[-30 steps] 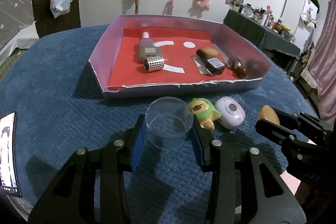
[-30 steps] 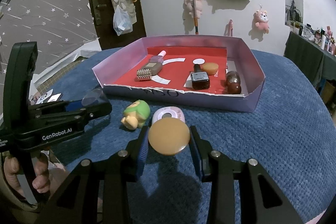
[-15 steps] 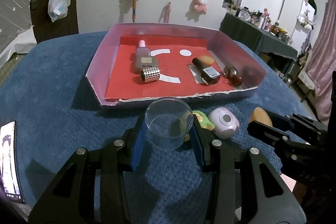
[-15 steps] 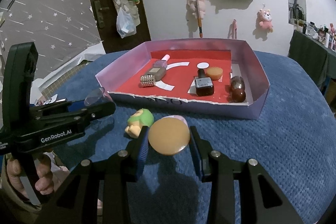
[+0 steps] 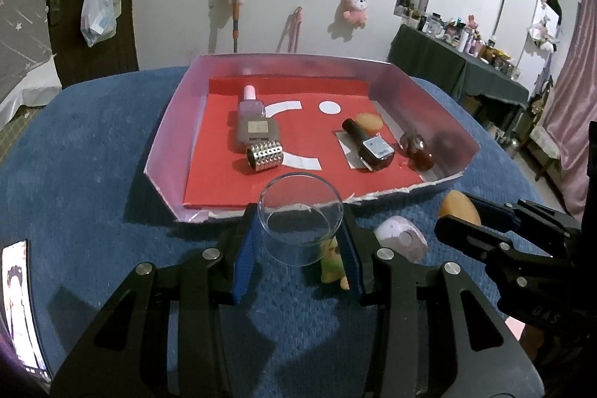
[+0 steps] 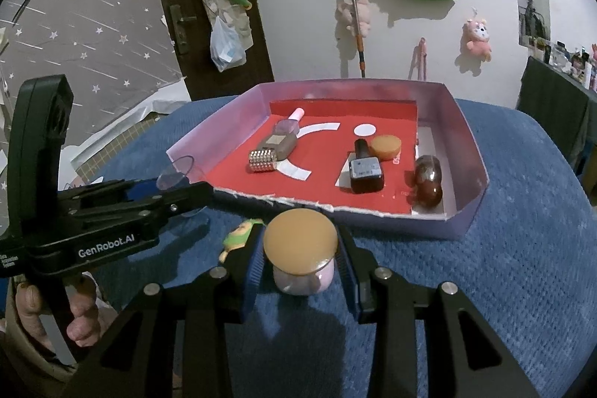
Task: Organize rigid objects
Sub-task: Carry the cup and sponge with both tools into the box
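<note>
1. Clear glass cup [image 5: 300,224]: clamped in my left gripper [image 5: 298,241], just short of the tray [image 5: 169,133] near edge.
2. Tan disc [image 6: 300,243]: pinched in my right gripper [image 6: 300,267], same side of tray.
3. Green toy [image 6: 238,237], pink case [image 5: 401,241]: on the blanket beside the tray.

I've got a clear glass cup [image 5: 300,219] clamped upright w/ its mouth open, and a tan round disc [image 6: 300,244] gripped edge-on, both held just short of the pink-walled, red-floored tray [image 5: 169,122]. Inside it: nail-polish bottle w/ pink cap [image 5: 252,107], studded silver roller [image 5: 264,157], dark bottle [image 5: 367,145], tan puck [image 5: 368,122], brown glossy piece [image 5: 417,150]. Green figurine [image 6: 240,236] & pink round case [image 5: 401,241] lie on blue cloth near the tray's front wall.
</note>
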`<action>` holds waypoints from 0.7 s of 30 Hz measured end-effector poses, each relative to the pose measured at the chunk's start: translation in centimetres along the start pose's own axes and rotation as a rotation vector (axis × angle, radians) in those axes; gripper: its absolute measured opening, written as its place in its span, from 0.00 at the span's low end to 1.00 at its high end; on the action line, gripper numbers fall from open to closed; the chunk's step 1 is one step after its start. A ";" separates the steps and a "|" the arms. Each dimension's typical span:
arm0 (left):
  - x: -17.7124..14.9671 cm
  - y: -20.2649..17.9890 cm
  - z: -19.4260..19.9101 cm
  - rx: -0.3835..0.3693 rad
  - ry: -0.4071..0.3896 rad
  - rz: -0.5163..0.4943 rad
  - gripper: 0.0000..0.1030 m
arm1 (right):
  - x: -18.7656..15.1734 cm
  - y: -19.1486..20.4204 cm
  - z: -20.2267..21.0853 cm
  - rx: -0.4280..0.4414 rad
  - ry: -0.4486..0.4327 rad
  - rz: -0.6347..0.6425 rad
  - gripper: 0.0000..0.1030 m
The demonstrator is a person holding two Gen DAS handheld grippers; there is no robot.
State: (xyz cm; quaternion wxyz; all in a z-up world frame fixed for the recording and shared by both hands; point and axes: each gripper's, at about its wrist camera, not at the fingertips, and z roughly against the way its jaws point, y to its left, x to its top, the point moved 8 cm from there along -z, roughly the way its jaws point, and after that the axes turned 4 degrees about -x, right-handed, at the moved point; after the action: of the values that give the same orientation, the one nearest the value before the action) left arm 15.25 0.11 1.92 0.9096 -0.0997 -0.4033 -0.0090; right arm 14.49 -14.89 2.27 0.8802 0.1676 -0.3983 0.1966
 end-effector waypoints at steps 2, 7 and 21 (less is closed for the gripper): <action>0.5 0.0 -0.2 -0.003 0.000 -0.002 0.37 | 0.4 0.0 -0.2 0.001 -0.002 0.003 0.38; 1.2 0.0 -0.5 -0.005 -0.002 -0.003 0.37 | 1.5 -0.2 -0.6 0.003 -0.006 0.010 0.38; 3.4 0.4 -2.0 -0.011 0.009 -0.003 0.37 | 3.9 -0.6 -2.5 0.013 0.011 0.032 0.38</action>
State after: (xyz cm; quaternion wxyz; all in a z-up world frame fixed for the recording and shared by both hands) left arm 19.02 0.31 3.06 0.9109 -0.1041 -0.3991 -0.0131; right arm 18.76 -13.45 3.57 0.8779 0.1661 -0.3947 0.2141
